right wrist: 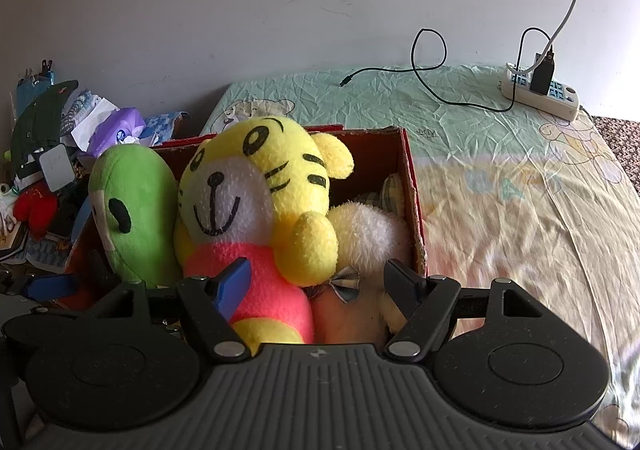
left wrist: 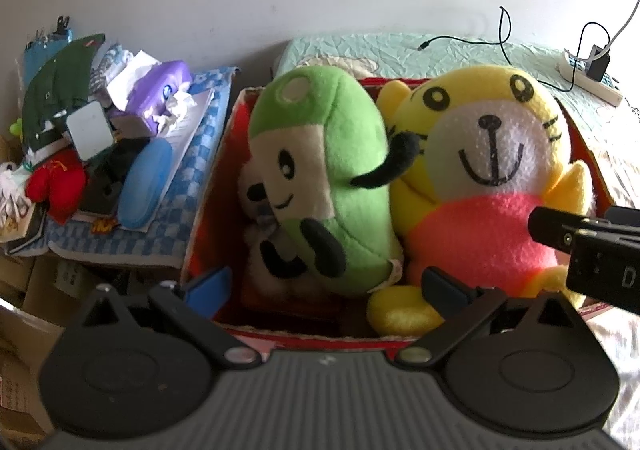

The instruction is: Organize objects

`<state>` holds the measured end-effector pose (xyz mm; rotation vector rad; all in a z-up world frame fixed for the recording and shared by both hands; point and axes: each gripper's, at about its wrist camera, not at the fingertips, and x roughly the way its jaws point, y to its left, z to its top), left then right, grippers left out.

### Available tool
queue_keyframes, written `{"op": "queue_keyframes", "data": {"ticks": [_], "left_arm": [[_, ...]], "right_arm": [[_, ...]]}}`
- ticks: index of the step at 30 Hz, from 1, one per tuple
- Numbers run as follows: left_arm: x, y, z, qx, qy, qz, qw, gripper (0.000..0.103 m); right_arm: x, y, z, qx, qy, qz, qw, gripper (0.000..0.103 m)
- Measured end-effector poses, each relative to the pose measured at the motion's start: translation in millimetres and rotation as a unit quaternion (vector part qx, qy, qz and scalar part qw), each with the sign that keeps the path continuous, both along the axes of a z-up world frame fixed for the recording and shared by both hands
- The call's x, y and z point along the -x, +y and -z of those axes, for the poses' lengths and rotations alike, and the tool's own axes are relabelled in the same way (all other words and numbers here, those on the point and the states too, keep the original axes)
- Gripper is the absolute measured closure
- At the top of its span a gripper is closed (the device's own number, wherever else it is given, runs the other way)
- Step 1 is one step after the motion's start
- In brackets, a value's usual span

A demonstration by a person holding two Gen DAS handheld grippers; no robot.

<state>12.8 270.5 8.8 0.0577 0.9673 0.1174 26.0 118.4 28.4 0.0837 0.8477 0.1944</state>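
Red box [right wrist: 412,185] on bed, full: yellow tiger plush [right wrist: 248,201] between green plush [right wrist: 136,217] and white fluffy toy [right wrist: 368,234]. Left gripper [left wrist: 328,286] and right gripper [right wrist: 316,282] both spread wide, grasping nothing. Risk: tiger sits high, can tip out over near rim if a finger snags it.

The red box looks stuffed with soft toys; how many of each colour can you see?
In the red box:
Green toy: 1
Yellow tiger: 1
Pale fluffy toy: 1
White and black toy, half hidden: 1
Total: 4, possibly more underneath.
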Motion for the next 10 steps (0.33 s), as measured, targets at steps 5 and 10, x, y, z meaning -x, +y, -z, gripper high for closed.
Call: {"op": "queue_keyframes", "data": {"ticks": [5,10], "left_arm": [[0.0,0.2,0.7,0.010,0.001,0.005,0.9999,0.003],[2.3,0.5,-1.6,0.013,-0.007,0.004,0.9999,0.004]], "right_arm": [[-0.1,-0.2,0.0,0.000,0.000,0.000,1.000,0.028],[0.1,-0.1,0.1,0.000,-0.001,-0.002,1.000,0.027]]}}
